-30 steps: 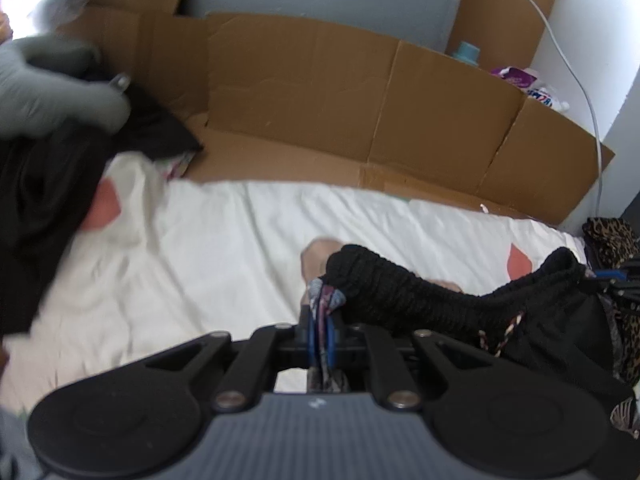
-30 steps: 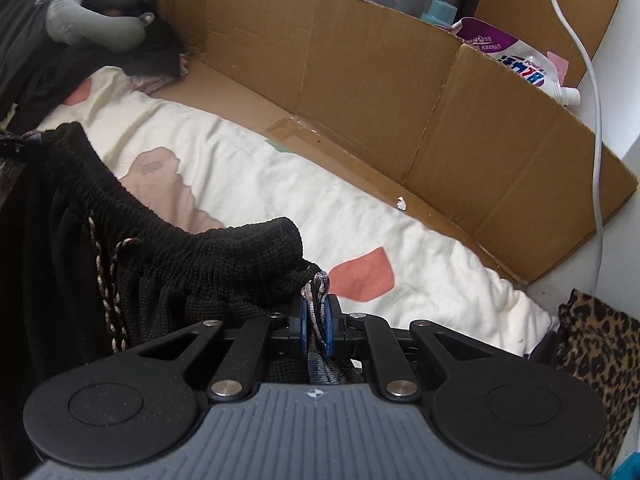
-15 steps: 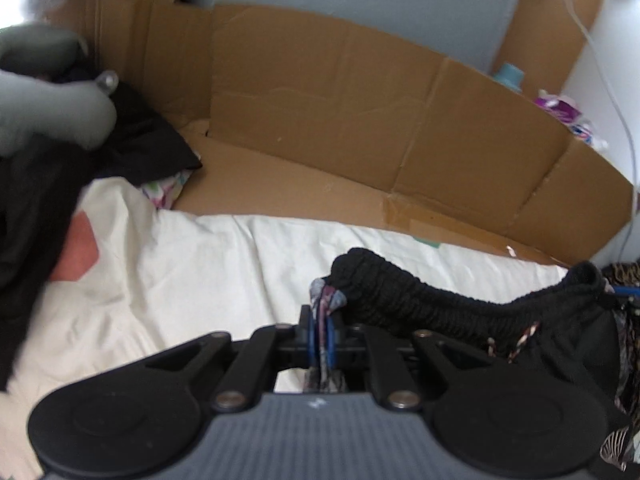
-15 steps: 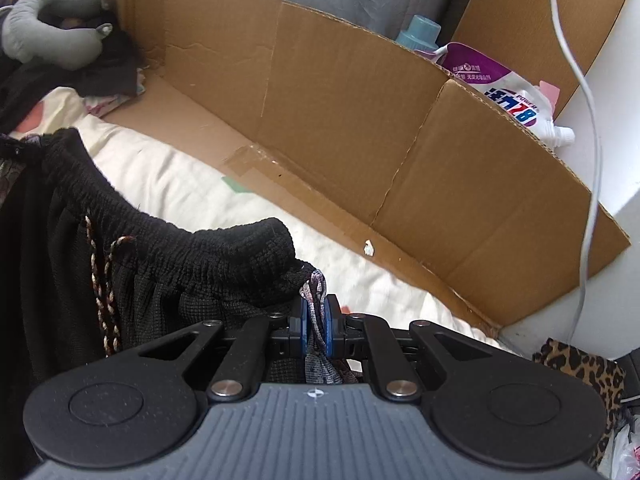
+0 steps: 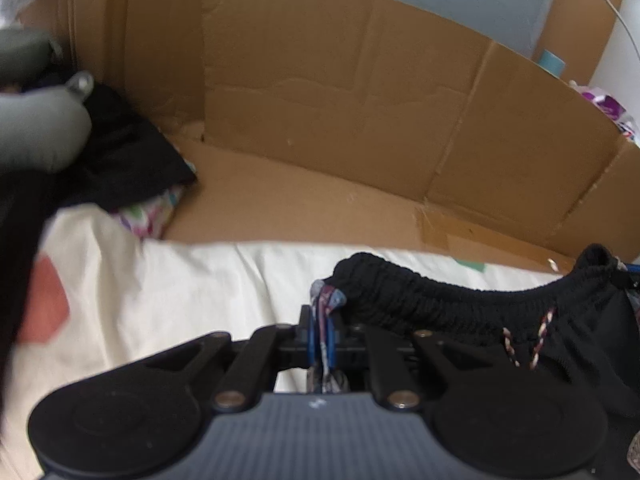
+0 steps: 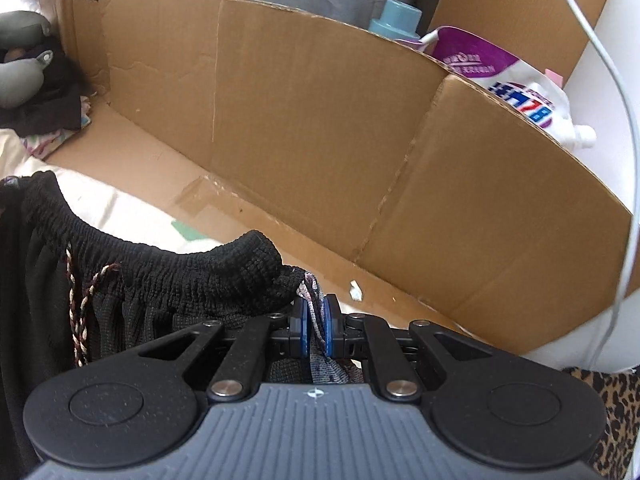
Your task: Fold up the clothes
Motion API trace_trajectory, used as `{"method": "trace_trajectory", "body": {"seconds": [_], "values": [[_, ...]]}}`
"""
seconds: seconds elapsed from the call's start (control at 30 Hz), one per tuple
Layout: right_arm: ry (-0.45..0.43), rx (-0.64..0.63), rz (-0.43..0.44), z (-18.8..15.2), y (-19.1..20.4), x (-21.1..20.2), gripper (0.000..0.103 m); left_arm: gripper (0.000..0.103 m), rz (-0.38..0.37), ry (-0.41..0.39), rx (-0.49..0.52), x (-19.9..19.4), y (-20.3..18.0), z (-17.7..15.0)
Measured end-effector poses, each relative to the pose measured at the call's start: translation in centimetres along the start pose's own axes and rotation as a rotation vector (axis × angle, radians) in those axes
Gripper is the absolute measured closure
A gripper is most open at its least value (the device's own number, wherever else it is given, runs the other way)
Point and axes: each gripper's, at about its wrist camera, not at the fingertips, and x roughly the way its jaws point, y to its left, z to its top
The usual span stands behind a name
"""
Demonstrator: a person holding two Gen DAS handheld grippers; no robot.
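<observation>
Black shorts [image 5: 460, 304] with a ribbed elastic waistband and a braided drawcord [image 5: 536, 344] hang stretched between my two grippers above a cream sheet [image 5: 168, 300]. My left gripper [image 5: 321, 338] is shut on one waistband corner, pinching a patterned lining between its blue pads. In the right wrist view the same shorts [image 6: 168, 280] sag to the left, and my right gripper [image 6: 315, 330] is shut on the other waistband corner. The lower part of the shorts is hidden below both grippers.
A brown cardboard wall [image 6: 320, 128] rings the far side of the sheet. A grey neck pillow [image 5: 36, 136] on dark clothes [image 5: 132, 160] lies at the left. A detergent pouch [image 6: 508, 84], a blue bottle cap [image 6: 396, 18] and a white cable [image 6: 624, 120] are behind the cardboard. Leopard-print fabric [image 6: 612, 412] lies at right.
Both grippers have lifted and moved toward the cardboard wall with the shorts held between them; the sheet has dropped lower in both views. Both grips stay the same.
</observation>
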Motion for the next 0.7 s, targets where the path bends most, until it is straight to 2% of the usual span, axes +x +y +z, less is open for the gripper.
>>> {"method": "trace_trajectory", "body": {"seconds": [0.23, 0.43, 0.5, 0.57, 0.6, 0.63, 0.7], "values": [[-0.046, -0.017, -0.083, 2.4, 1.9, 2.1, 0.097, 0.096, 0.041, -0.017, 0.009, 1.7, 0.4, 2.2], [-0.012, 0.019, -0.135, 2.1, 2.0, 5.3, 0.097, 0.095, 0.044, 0.031, 0.057, 3.7, 0.1, 2.4], [0.013, 0.021, -0.098, 1.5, 2.2, 6.3, 0.097, 0.093, 0.055, 0.057, 0.071, 4.4, 0.0, 2.3], [0.069, 0.038, -0.020, 0.8, 2.4, 7.2, 0.094, 0.082, 0.083, 0.107, 0.089, 5.4, -0.1, 2.0], [0.073, 0.038, -0.013, 0.5, 2.5, 7.1, 0.087, 0.068, 0.101, 0.124, 0.106, 5.7, -0.1, 1.9], [0.059, 0.038, -0.020, 0.1, 2.6, 6.7, 0.074, 0.061, 0.121, 0.125, 0.126, 5.6, -0.1, 1.7], [0.035, 0.046, -0.001, -0.5, 2.7, 5.6, 0.060, 0.038, 0.154, 0.104, 0.160, 5.0, 0.1, 1.6]]}}
